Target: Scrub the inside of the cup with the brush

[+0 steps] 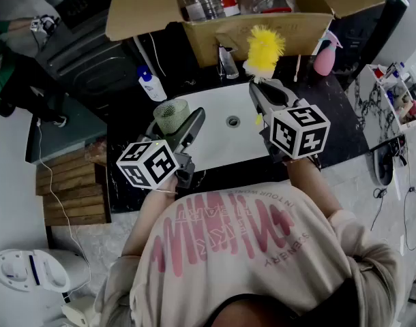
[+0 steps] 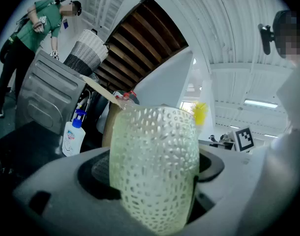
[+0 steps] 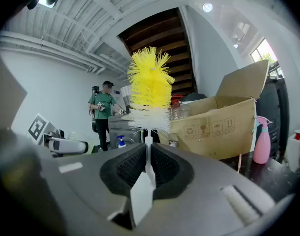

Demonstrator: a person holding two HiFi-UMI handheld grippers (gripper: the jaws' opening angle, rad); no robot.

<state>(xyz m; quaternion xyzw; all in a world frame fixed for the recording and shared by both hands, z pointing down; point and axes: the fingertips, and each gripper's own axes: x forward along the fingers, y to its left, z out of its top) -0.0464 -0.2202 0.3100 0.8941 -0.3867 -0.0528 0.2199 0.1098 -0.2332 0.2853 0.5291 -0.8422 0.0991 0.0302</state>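
Left tongs (image 1: 183,125): closed on 1 green dimpled cup (image 1: 170,115). Right tongs (image 1: 266,95): clamped on white handle of 1 brush (image 1: 264,49), yellow bristles beyond tips.

Head view looks steeply down; both gripper views tilt upward, all sharing the pump bottle (image 1: 152,86).

Beige T-shirt (image 1: 249,247) with pink lettering; dark grey left tool (image 1: 179,123) and right tool (image 1: 264,91), each with black-and-white marker cube (image 1: 148,163).
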